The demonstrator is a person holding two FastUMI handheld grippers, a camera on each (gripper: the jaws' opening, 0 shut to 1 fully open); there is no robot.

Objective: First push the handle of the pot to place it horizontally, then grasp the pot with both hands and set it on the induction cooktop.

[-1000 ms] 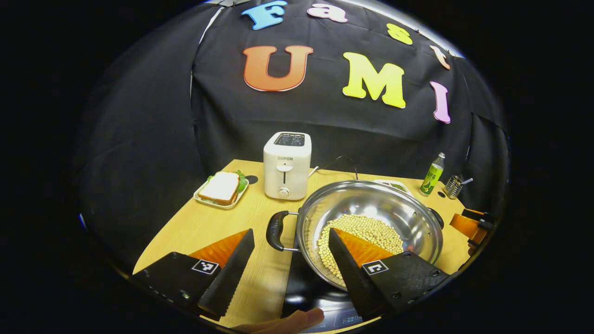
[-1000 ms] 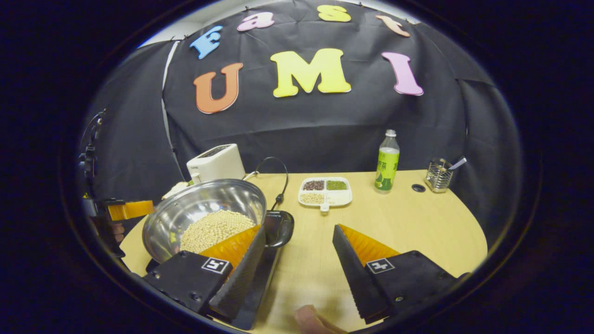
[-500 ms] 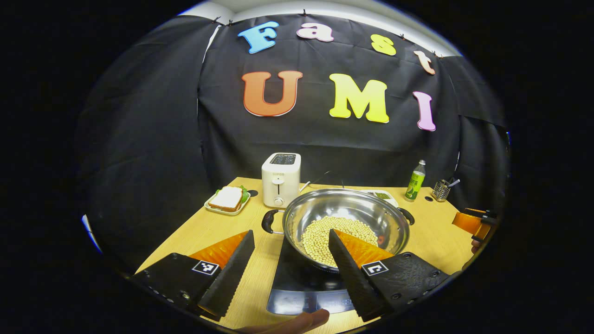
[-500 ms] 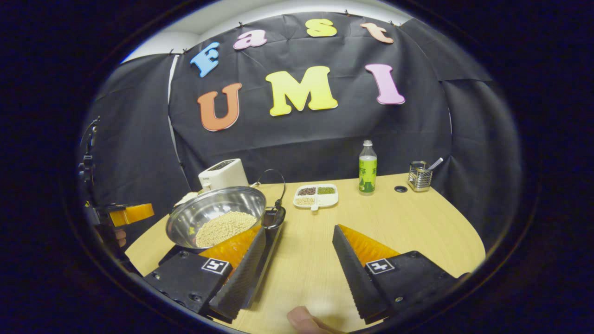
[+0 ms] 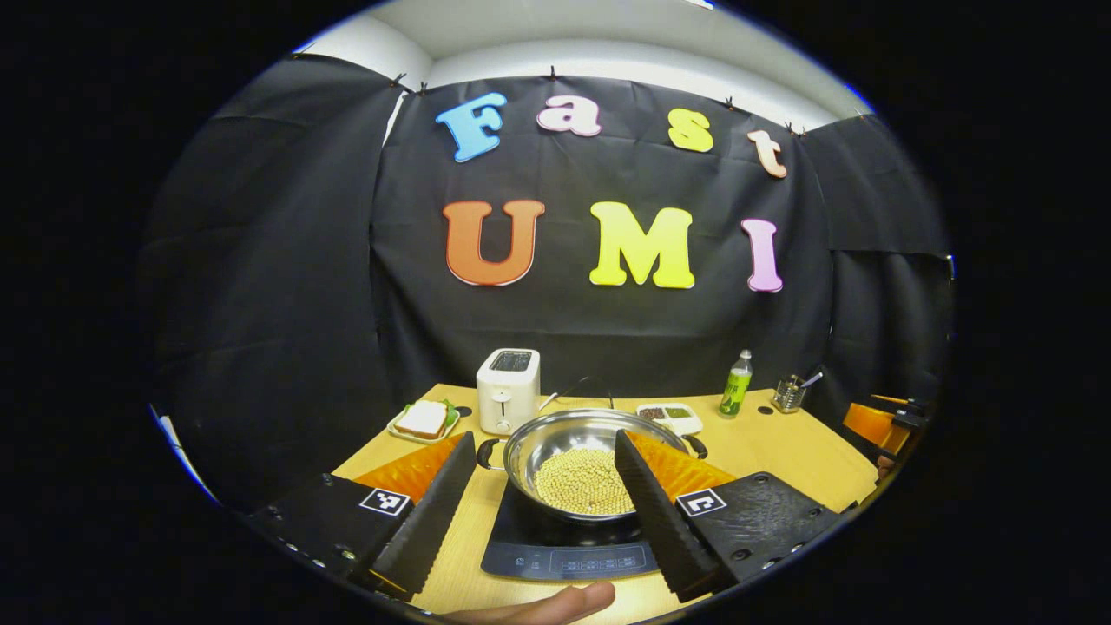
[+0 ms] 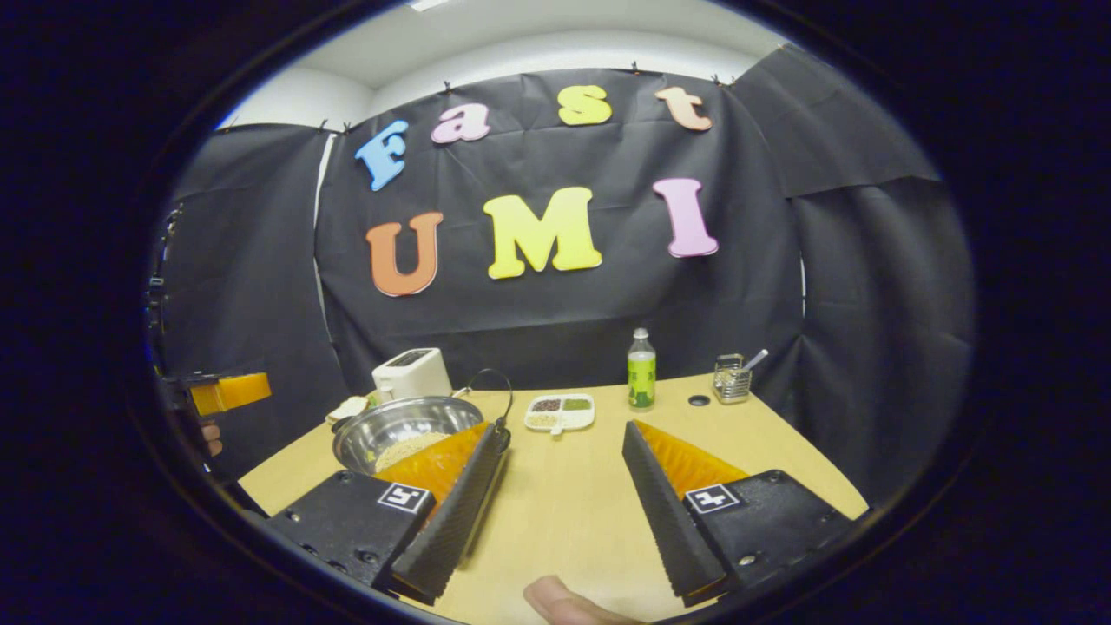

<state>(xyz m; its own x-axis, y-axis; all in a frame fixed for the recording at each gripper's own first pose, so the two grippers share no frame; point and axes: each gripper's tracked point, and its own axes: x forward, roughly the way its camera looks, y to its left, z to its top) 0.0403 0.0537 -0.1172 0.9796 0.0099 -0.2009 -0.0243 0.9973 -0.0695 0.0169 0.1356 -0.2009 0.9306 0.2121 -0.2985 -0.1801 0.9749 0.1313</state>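
A steel pot holding pale beans rests on the black induction cooktop. Its black handles stick out to the left and right. My left gripper is open and held back from the pot, with nothing between its fingers. In the right gripper view the pot lies at the left, partly behind one finger. My right gripper is open over bare table, apart from the pot. The other hand's orange gripper shows at the far left, and the right gripper at the right edge of the left gripper view.
A white toaster and a sandwich plate stand behind the pot to the left. At the back right are a divided dish, a green bottle and a wire utensil holder. The wooden table runs to its rounded right edge.
Both grippers have drawn back and up from the pot, which now looks smaller and farther off. The pot stays on the cooktop. Both stay open.
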